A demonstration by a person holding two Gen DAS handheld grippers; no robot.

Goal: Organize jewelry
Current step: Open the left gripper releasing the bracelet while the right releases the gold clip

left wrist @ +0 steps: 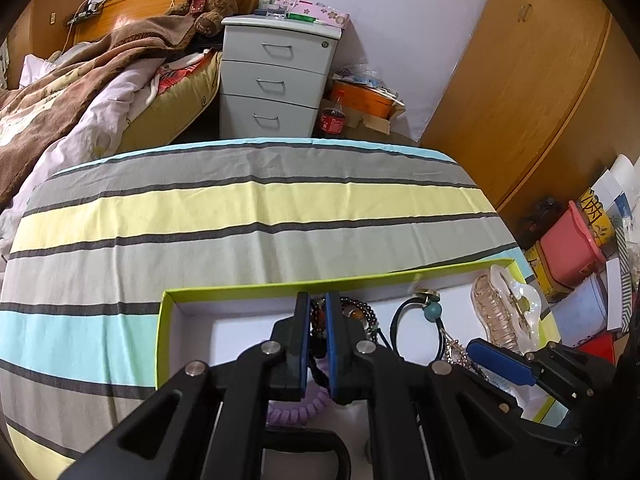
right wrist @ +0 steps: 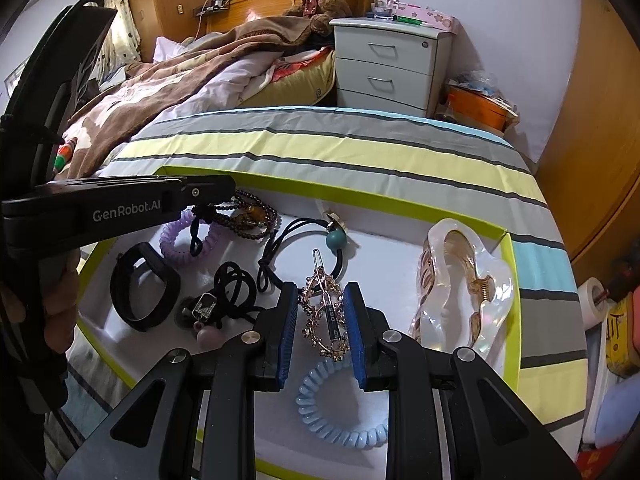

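Observation:
A white tray with a lime-green rim [right wrist: 360, 196] lies on the striped bedspread and holds the jewelry. My left gripper [left wrist: 318, 300] is shut on the dark beaded bracelet [right wrist: 248, 216] at the tray's far left; it shows from the side in the right wrist view [right wrist: 224, 190]. My right gripper [right wrist: 321, 292] is partly open, its jaws either side of a gold flower hair clip [right wrist: 324, 316]; whether they touch it I cannot tell. Nearby lie a purple coil tie [right wrist: 180, 240], a blue coil tie [right wrist: 340, 412], a black band [right wrist: 144, 292], a teal-bead hair tie [right wrist: 334, 240] and a pearly claw clip [right wrist: 464, 292].
The striped bedspread [left wrist: 256, 208] stretches beyond the tray. A white drawer cabinet [left wrist: 276, 80] stands behind it, a bed with a brown blanket [left wrist: 60, 100] to the left, a wooden wardrobe [left wrist: 540, 80] to the right, and boxes [left wrist: 572, 248] on the floor at right.

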